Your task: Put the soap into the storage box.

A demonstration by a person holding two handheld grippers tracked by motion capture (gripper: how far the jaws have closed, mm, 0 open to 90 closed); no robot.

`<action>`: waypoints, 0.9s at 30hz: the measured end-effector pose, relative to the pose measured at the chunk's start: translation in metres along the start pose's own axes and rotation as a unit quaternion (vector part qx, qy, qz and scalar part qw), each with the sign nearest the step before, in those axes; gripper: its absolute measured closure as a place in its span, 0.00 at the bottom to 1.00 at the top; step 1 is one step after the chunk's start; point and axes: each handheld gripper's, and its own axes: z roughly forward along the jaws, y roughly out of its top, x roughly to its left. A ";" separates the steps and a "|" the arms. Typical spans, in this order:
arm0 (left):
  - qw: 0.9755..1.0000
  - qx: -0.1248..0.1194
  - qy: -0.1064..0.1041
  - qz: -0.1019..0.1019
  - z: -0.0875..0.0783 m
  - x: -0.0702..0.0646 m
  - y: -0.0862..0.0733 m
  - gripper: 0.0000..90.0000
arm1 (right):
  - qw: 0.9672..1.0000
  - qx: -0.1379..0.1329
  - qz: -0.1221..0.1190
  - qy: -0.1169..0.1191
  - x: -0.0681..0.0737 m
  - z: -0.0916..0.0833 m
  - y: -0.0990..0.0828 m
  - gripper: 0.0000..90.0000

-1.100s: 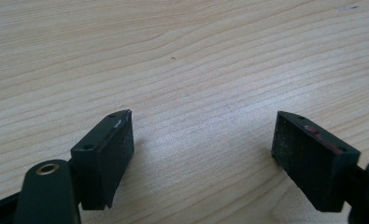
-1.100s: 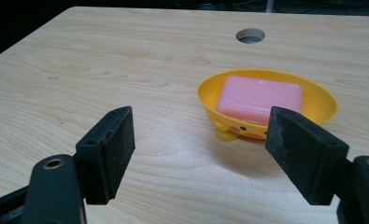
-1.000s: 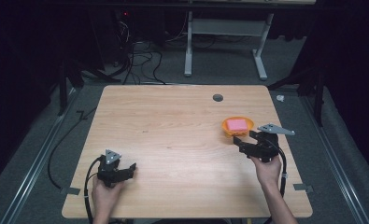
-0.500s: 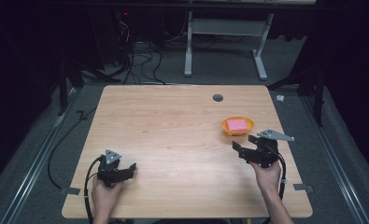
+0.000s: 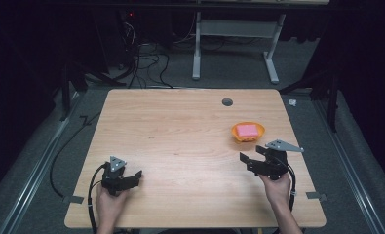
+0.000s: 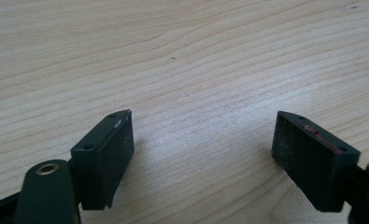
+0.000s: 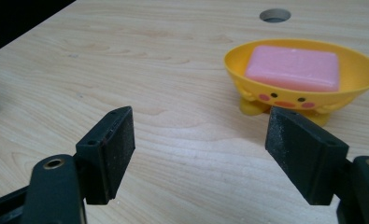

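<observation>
A yellow duck-faced soap dish [image 5: 237,134] stands at the table's right, holding a pink bar of soap [image 5: 247,129]. My right gripper [image 5: 252,155] is just in front of the dish, open and empty, jaws pointing left and away. In the right gripper view the dish [image 7: 285,99] and soap [image 7: 292,68] lie ahead and to the right of my open right gripper [image 7: 198,140], apart from both jaws. My left gripper [image 5: 135,176] rests low near the front left edge, open. In the left gripper view, that gripper [image 6: 203,149] has only bare wood between its jaws.
The wooden table [image 5: 180,131] has a round cable hole [image 5: 227,102] at the back, also seen beyond the dish as a hole [image 7: 274,15]. Past the table's far edge stand a desk frame [image 5: 234,53] and cables [image 5: 146,58] on the floor.
My right gripper has drawn back from the soap dish toward the near edge, jaws open and empty. The left gripper has stayed put.
</observation>
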 end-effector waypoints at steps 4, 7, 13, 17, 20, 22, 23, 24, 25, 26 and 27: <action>1.000 0.000 0.000 0.000 0.000 0.000 0.000 0.24 | 1.000 0.006 -0.005 0.000 0.002 0.004 -0.004 0.27; 1.000 0.000 0.000 0.000 0.000 0.000 0.000 0.24 | 1.000 0.008 -0.003 0.002 0.003 0.005 -0.007 0.27; 1.000 0.000 0.000 0.000 0.000 0.000 0.000 0.24 | 1.000 0.015 -0.005 0.002 0.005 0.009 -0.015 0.27; 1.000 0.000 0.000 0.000 0.000 0.000 0.000 0.24 | 1.000 0.022 -0.010 0.002 0.006 0.012 -0.021 0.27; 1.000 0.000 0.000 0.000 0.000 0.000 0.000 0.24 | 1.000 0.026 -0.008 0.000 0.006 0.013 -0.024 0.27; 1.000 0.000 0.000 0.000 0.000 0.000 0.000 0.24 | 1.000 0.029 -0.007 0.000 0.006 0.015 -0.026 0.27; 1.000 0.000 0.000 0.000 0.000 0.000 0.000 0.24 | 0.999 0.031 -0.010 0.000 0.006 0.015 -0.027 0.27; 1.000 0.000 0.000 0.000 0.000 0.000 0.000 0.24 | 0.999 0.033 -0.010 -0.001 0.007 0.016 -0.028 0.27; 1.000 0.000 0.000 0.000 0.000 0.000 0.000 0.24 | 0.999 0.035 -0.013 -0.002 0.007 0.017 -0.029 0.27; 1.000 0.000 0.000 0.000 0.000 0.000 0.000 0.24 | 0.999 0.036 -0.012 -0.001 0.007 0.018 -0.030 0.27; 1.000 0.000 0.000 0.000 0.000 0.000 0.000 0.24 | 0.999 0.038 -0.012 -0.001 0.008 0.019 -0.031 0.27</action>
